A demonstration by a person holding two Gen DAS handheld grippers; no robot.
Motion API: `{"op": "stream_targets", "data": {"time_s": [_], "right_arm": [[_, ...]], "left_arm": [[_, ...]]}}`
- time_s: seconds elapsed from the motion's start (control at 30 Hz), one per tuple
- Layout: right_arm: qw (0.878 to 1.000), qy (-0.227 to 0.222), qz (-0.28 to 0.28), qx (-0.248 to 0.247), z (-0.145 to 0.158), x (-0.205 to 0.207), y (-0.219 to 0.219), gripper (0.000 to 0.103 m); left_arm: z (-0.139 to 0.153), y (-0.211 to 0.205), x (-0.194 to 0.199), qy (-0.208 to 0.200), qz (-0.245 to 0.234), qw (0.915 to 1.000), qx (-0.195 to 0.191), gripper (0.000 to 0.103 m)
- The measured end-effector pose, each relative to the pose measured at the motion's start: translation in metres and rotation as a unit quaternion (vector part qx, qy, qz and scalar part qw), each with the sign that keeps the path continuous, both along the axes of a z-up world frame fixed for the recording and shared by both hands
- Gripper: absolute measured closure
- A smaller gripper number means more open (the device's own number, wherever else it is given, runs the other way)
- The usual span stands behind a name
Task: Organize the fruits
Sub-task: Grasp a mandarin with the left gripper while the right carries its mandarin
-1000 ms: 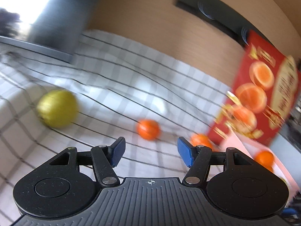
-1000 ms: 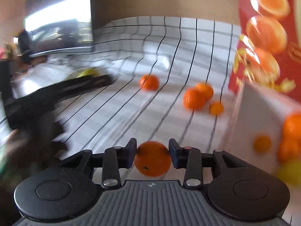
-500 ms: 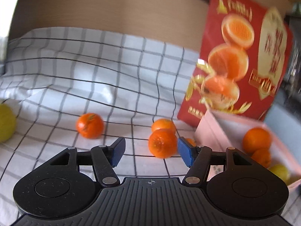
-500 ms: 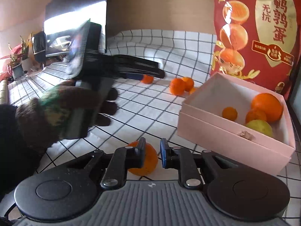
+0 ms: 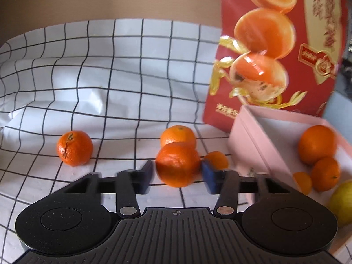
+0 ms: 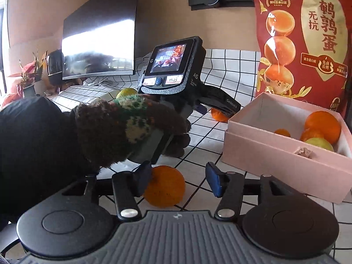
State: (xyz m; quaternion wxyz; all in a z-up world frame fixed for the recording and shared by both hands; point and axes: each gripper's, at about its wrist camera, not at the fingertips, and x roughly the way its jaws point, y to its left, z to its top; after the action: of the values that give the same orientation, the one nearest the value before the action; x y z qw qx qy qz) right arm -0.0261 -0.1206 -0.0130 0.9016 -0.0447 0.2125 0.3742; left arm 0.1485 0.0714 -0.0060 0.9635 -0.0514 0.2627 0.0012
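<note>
**Sorting oranges into the pink box: left closing in, right letting go**

Landmark: pink box (image 6: 283, 154), open, sitting on the checked cloth (image 5: 110, 77) in front of the red snack bag (image 6: 303, 39).

Left gripper (image 5: 177, 171): jaws have just been closing around a mandarin (image 5: 178, 164) that sits between the blue pads. Right-side pad looks to be at the peel; left-side pad is motion-blurred, so can't tell if both are pressing. Fruit is just left of the box's near corner, seen from the left wrist. Can't tell whether it's off the cloth.

Right gripper (image 6: 179, 179): jaws have just been opening. Fingers spread; an orange (image 6: 165, 186) lies on the cloth between them, against the left-side pad, clear gap to the right-side pad. Not pinched. It's just in front of the box's front-left corner, outside it.

Inside the box: large orange (image 5: 316, 144), two smaller ones beside it (image 5: 325, 173) (image 5: 302, 182), plus a yellow-green fruit (image 5: 341, 202) at the near end.

Loose on the cloth, left of the box: one mandarin directly behind the held one (image 5: 178, 135), a small one near the box wall (image 5: 216, 159), another with its stem showing well apart to the left (image 5: 74, 147).

From the right wrist view: a gloved hand (image 6: 125, 129) carries the left unit, whose rear screen faces the camera. Monitor (image 6: 99, 35) stands further left of the box, by the wall.
</note>
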Motion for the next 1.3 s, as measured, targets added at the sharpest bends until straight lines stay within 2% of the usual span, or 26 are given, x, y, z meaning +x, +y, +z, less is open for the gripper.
{"op": "stream_targets", "data": {"time_s": [0.1, 0.23, 0.43, 0.57, 0.67, 0.73, 0.83, 1.0, 1.1, 1.3], "right_arm": [[1.000, 0.004, -0.006, 0.003, -0.001, 0.001, -0.002, 0.042], [1.000, 0.014, -0.010, 0.005, -0.003, 0.004, -0.003, 0.032], [0.999, 0.031, -0.016, 0.009, -0.004, 0.010, -0.006, 0.023], [0.999, 0.031, -0.020, 0.003, -0.002, 0.009, -0.004, 0.023], [0.999, 0.037, -0.006, -0.013, 0.002, 0.006, 0.001, 0.023], [0.999, 0.026, 0.004, -0.019, 0.004, 0.000, 0.006, 0.023], [0.999, 0.005, 0.015, -0.047, 0.003, -0.010, 0.016, 0.023], [0.997, 0.020, -0.017, -0.071, -0.005, -0.004, 0.012, 0.023], [0.997, 0.048, -0.030, -0.053, -0.005, 0.002, -0.002, 0.023], [0.996, 0.043, -0.023, -0.071, -0.006, -0.002, 0.008, 0.023]], "left_arm": [[0.003, 0.005, -0.021, 0.009, -0.014, 0.9998, -0.010, 0.053], [0.006, 0.016, -0.072, 0.000, -0.030, 0.9985, -0.045, 0.053], [0.009, 0.037, -0.175, -0.063, -0.034, 0.9935, -0.088, 0.053], [-0.002, 0.051, -0.210, -0.066, -0.041, 0.9899, -0.118, 0.052], [-0.009, 0.059, -0.215, -0.064, -0.032, 0.9891, -0.128, 0.052], [-0.011, 0.066, -0.212, -0.065, -0.030, 0.9860, -0.151, 0.052], [-0.017, 0.073, -0.206, -0.044, -0.030, 0.9833, -0.174, 0.052], [-0.018, 0.068, -0.207, -0.041, -0.030, 0.9842, -0.170, 0.052], [-0.019, 0.065, -0.209, -0.037, -0.035, 0.9841, -0.170, 0.052], [-0.021, 0.065, -0.208, -0.030, -0.029, 0.9838, -0.174, 0.052]]}}
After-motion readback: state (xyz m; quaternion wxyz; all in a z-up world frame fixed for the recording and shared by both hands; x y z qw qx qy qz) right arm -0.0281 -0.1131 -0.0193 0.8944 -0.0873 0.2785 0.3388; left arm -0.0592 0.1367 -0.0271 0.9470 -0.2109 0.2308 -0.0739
